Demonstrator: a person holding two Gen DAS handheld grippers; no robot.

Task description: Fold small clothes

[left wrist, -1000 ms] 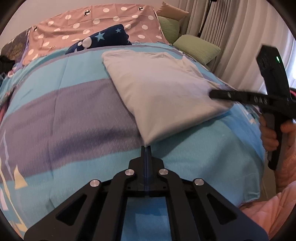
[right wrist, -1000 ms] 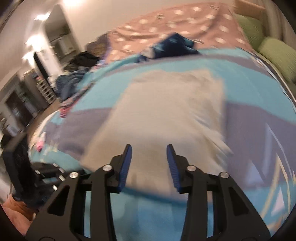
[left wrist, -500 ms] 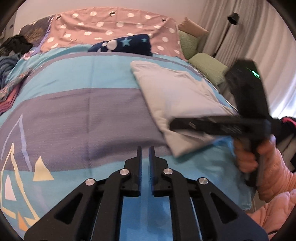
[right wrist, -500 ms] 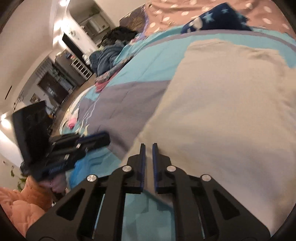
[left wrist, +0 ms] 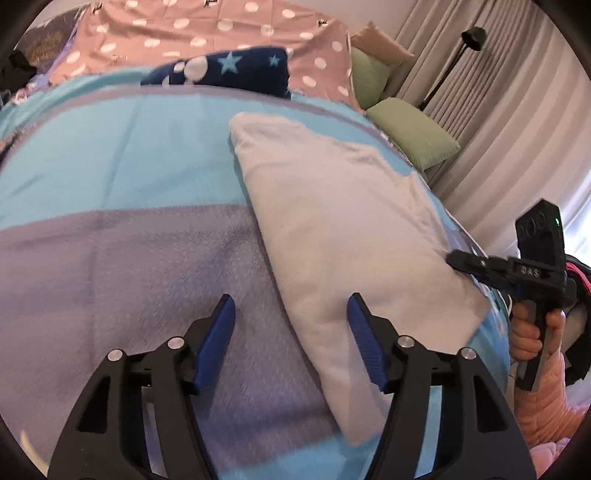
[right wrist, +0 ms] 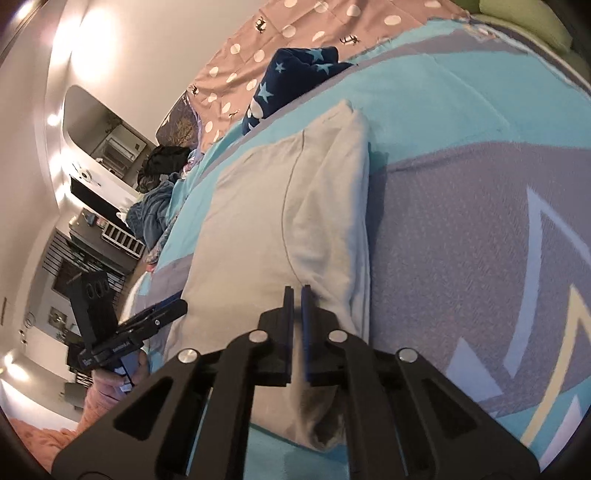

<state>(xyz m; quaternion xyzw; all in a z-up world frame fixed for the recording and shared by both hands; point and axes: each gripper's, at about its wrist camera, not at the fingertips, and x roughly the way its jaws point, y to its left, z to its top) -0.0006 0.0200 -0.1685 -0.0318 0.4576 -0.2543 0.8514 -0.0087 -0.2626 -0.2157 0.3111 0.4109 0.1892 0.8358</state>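
Observation:
A folded white cloth (left wrist: 340, 221) lies on the blue and purple bedspread (left wrist: 122, 236). My left gripper (left wrist: 291, 321) is open just above the bed, its right finger over the cloth's near left edge. My right gripper (right wrist: 297, 295) is shut on the near edge of the white cloth (right wrist: 266, 221), and cloth shows between its pads. The right gripper also shows in the left wrist view (left wrist: 452, 258) at the cloth's right edge. The left gripper shows at the left of the right wrist view (right wrist: 173, 308).
A navy star-patterned garment (left wrist: 229, 70) lies at the far side by a pink polka-dot cover (left wrist: 207, 29). Green pillows (left wrist: 413, 136) and curtains stand at the right. More clothes (right wrist: 155, 210) are piled at the bed's far end.
My left gripper has opened and moved toward the cloth's left edge. My right gripper has closed on the cloth's edge and lifted it slightly.

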